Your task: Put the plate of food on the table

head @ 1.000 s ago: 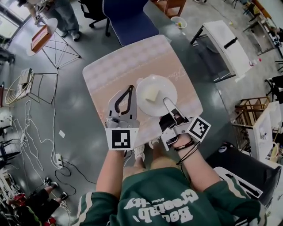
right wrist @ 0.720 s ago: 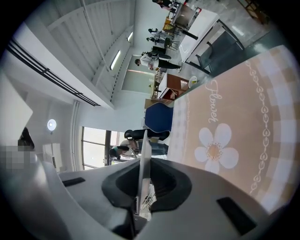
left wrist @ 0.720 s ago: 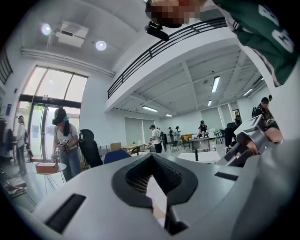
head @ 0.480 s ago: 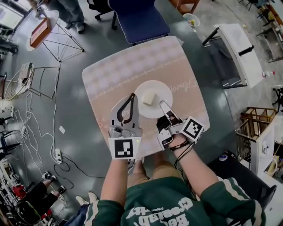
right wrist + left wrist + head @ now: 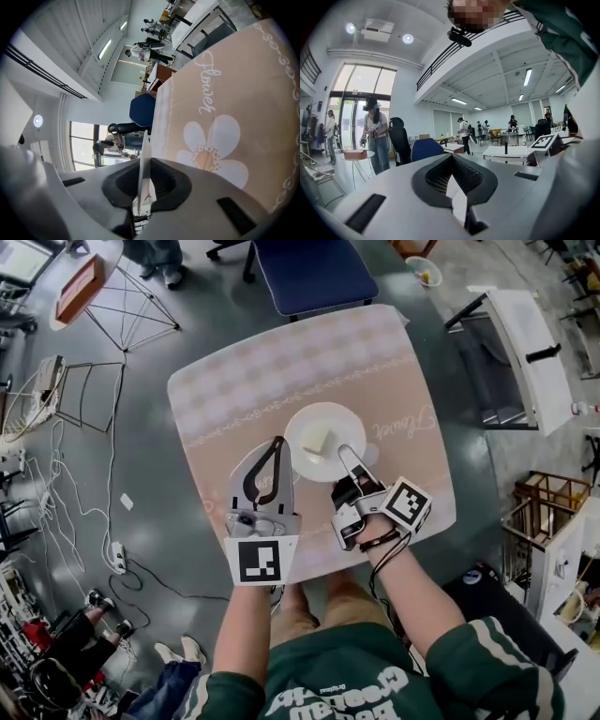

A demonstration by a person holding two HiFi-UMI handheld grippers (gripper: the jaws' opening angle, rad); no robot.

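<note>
A white plate [image 5: 328, 430] carrying a pale block of food [image 5: 319, 440] hangs low over the table [image 5: 234, 390], which is covered by a pink flowered cloth [image 5: 234, 84]. The plate casts a shadow at its right. My left gripper [image 5: 278, 441] is shut on the plate's left rim; in the left gripper view the white rim [image 5: 457, 201] shows edge-on between the jaws. My right gripper [image 5: 344, 450] is shut on the near right rim, and the rim [image 5: 142, 159] stands as a thin white blade between its pads. Both arms reach in from the near edge.
A blue chair [image 5: 314, 273] stands at the table's far side. To the right are a white bench table [image 5: 525, 343] and a wooden crate [image 5: 539, 498]. At the left are wire stands [image 5: 56, 399], floor cables [image 5: 94, 521] and a small round table with a box [image 5: 80, 287].
The plate, held by both grippers, has moved forward over the table and looks smaller, so lower. Both grips are unchanged.
</note>
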